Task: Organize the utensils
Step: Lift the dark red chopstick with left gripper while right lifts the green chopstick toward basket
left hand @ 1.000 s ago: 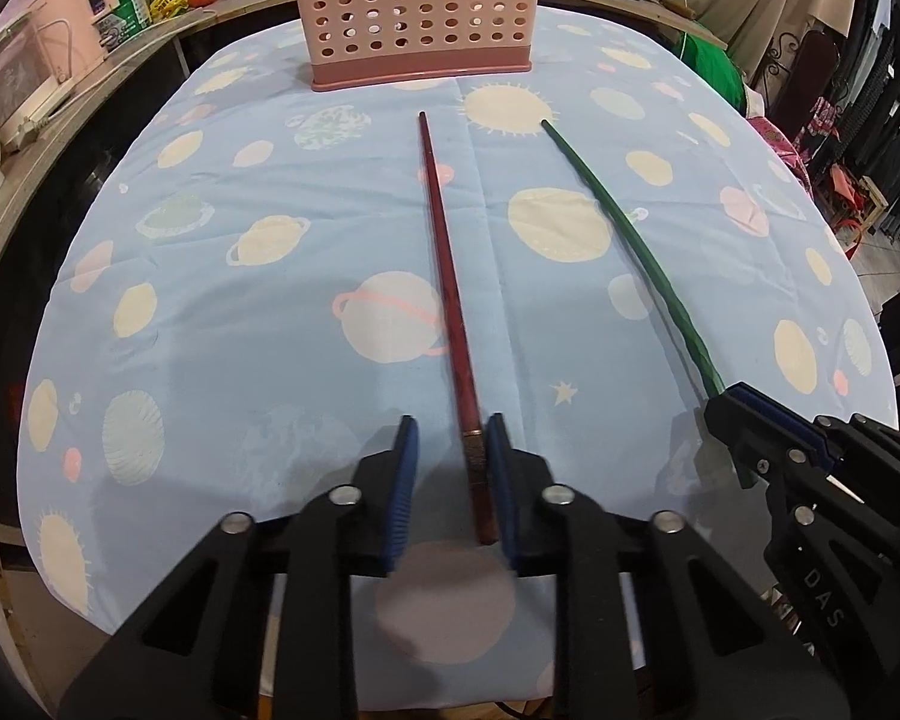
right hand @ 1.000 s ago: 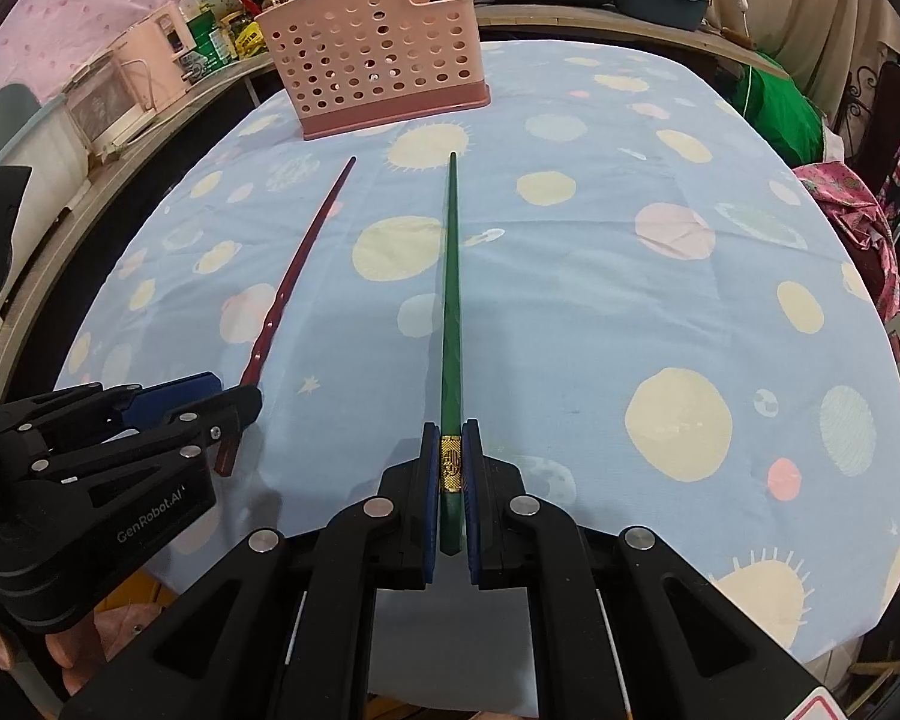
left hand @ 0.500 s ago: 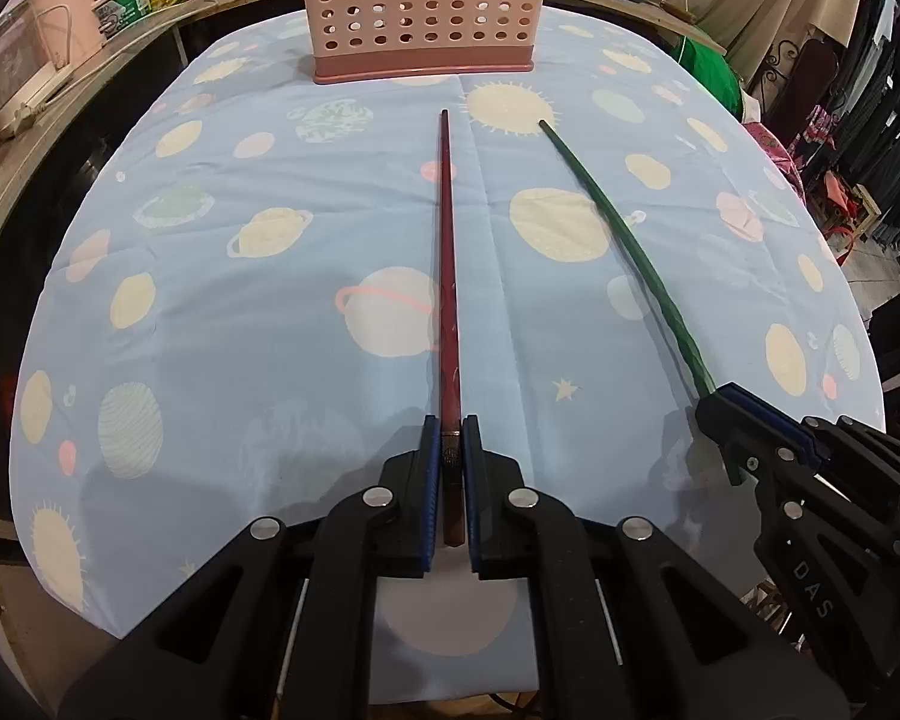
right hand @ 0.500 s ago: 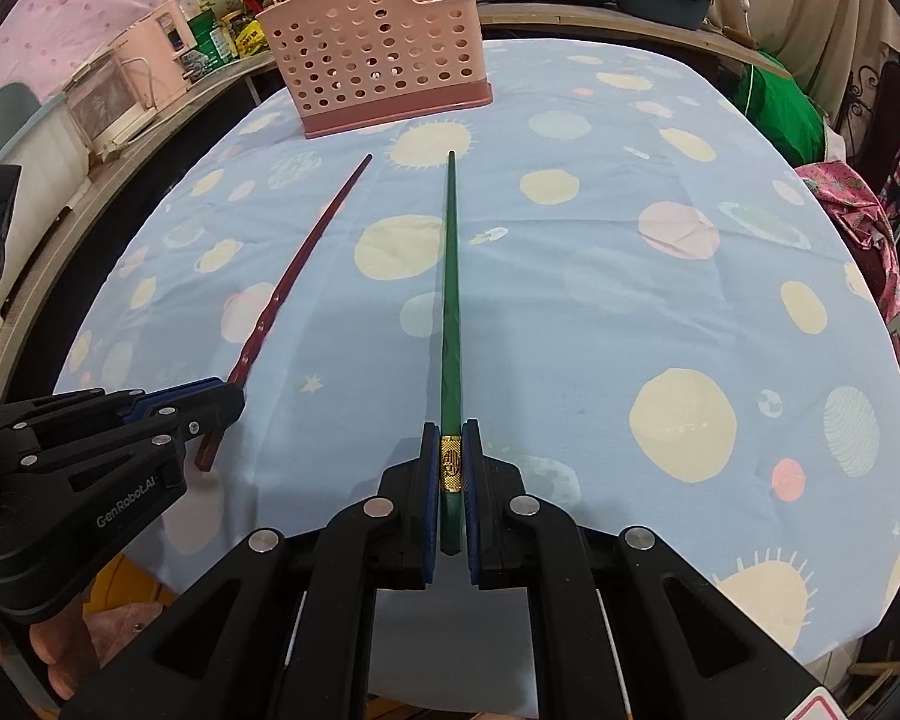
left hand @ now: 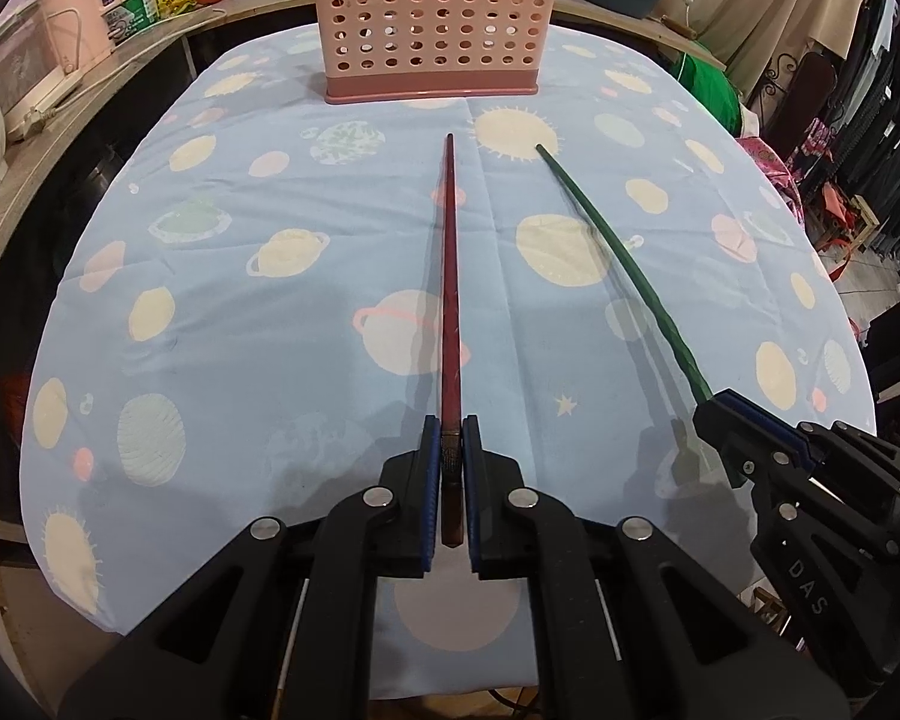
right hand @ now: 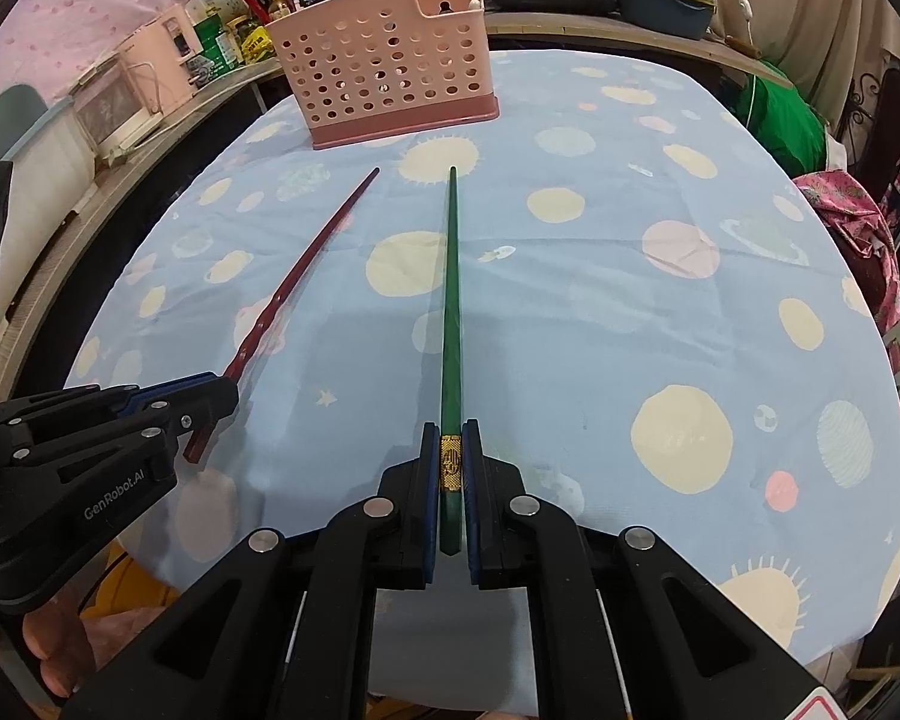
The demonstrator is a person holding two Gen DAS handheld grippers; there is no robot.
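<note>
Nearest the cameras, the left hand-held gripper (left hand: 448,483) is seen clamped on the butt end of the red chopstick (left hand: 450,300), its jaws having just been closing with that stick between them. The right hand-held gripper (right hand: 450,483) is seen closed on the green chopstick (right hand: 451,312) at its gold band. Both sticks are pointed forward over the worktop (left hand: 240,312), which is covered by a planet-print cloth, their tips short of the pink utensil basket (left hand: 429,24) at the far end.

Progress is judged early: both chopsticks are gripped, but neither has been placed in the basket; carrying and insertion are left.

Only in the right wrist view are the basket's open top, its raised rear compartment and a stick already standing in it shown, along with part of a person's hand (right hand: 54,654) under the left gripper. In the left wrist view the basket's top is cut off.
</note>
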